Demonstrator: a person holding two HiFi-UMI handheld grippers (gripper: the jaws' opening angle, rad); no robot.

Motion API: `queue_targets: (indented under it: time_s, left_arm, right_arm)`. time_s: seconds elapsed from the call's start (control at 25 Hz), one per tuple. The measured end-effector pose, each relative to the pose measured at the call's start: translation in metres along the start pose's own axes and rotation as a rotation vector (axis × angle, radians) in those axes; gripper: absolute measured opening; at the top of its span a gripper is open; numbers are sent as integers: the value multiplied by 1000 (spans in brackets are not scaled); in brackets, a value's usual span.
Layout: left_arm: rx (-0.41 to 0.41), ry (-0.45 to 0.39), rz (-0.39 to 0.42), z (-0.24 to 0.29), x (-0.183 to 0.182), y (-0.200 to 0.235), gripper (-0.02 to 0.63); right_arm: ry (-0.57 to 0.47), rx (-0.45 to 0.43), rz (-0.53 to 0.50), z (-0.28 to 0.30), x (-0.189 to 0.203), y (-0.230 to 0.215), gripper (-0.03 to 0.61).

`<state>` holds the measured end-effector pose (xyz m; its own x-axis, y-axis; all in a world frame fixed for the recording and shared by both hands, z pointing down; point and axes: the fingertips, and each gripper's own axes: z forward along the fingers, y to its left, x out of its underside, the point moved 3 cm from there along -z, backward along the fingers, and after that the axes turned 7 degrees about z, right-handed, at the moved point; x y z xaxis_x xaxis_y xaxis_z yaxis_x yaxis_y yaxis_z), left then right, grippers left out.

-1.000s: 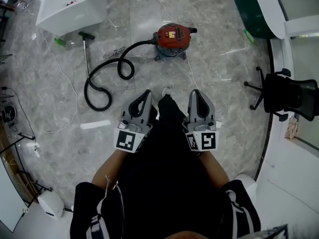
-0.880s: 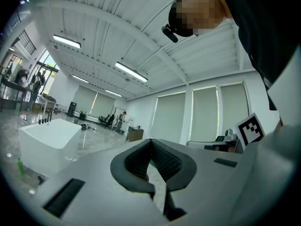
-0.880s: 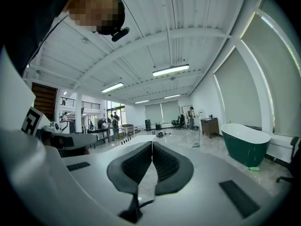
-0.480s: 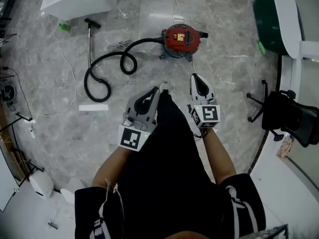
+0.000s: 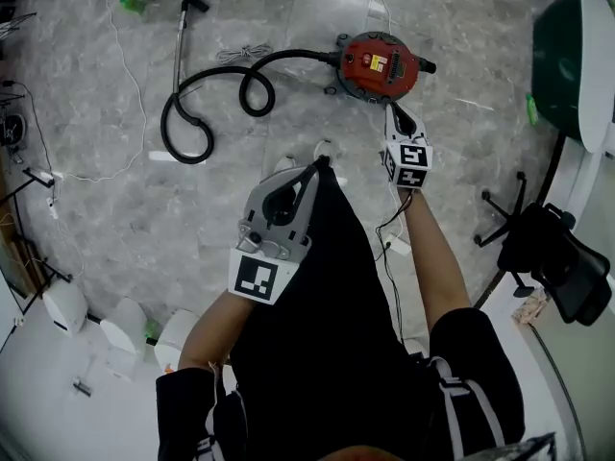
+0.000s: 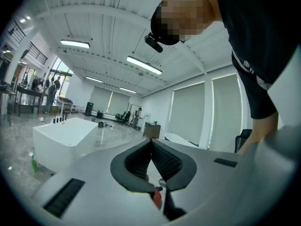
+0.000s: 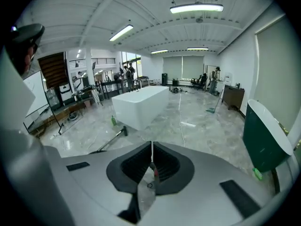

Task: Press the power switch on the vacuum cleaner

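Right tongs [image 5: 394, 113] moved up beside vacuum cleaner [image 5: 380, 65] | pinched together, empty | left tongs [image 5: 312, 167] likewise pinched together

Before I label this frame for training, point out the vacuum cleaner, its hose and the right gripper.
vacuum cleaner [image 5: 382, 65], head view, red top of its body.
hose [image 5: 293, 54], head view, black stretch nearest the body.
right gripper [image 5: 393, 111], head view, tips of its jaws.
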<state>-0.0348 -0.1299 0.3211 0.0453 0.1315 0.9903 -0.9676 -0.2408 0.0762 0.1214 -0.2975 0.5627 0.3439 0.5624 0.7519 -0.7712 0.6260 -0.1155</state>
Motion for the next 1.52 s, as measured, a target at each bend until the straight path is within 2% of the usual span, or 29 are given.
queue_targets:
  time_s: [0.2,0.36,0.52,0.64,0.88,1.0,1.08,1.2,1.28,1.36,1.52]
  left_arm:
    - [-51,27,-80,21,17,19,14]
    - [-49,30,-55,38,22,27,14]
    - [-92,32,-76,58,28,39,14]
    - [-101,28,-81,77,31,39,14]
    - [-102,58,-139,90,57,41,14]
    - [-144,52,-166,83,63,47,14]
    - [-168,49,-137,80,68,49,14]
    - [-157,57,8,78,69,41,14]
    - [-130,47,67,77,65,33,14]
    - [-115,31,60,76,63,29,14]
    - [-127,7,-15,77,72,34,14]
  right_arm:
    - [132,-16,-70,72,25,-14,21]
    - [230,-46,-121,123,45,-21,20]
    - [312,-22,-174,161,68,-35,20]
    - [345,-23,-228,180,80,-47,20]
    - [434,-111,-387,234,104,-58,20]
    - [452,-99,-394,258,119,-62,20]
    - [474,-96,-375,273,130,-67,20]
    - [513,-89,-387,290,146,-73,20]
    - [551,-69,-410,298,157,-78,20]
    - [590,-54,-438,303,168,-81,20]
    - [610,-52,-475,315,180,-81,20]
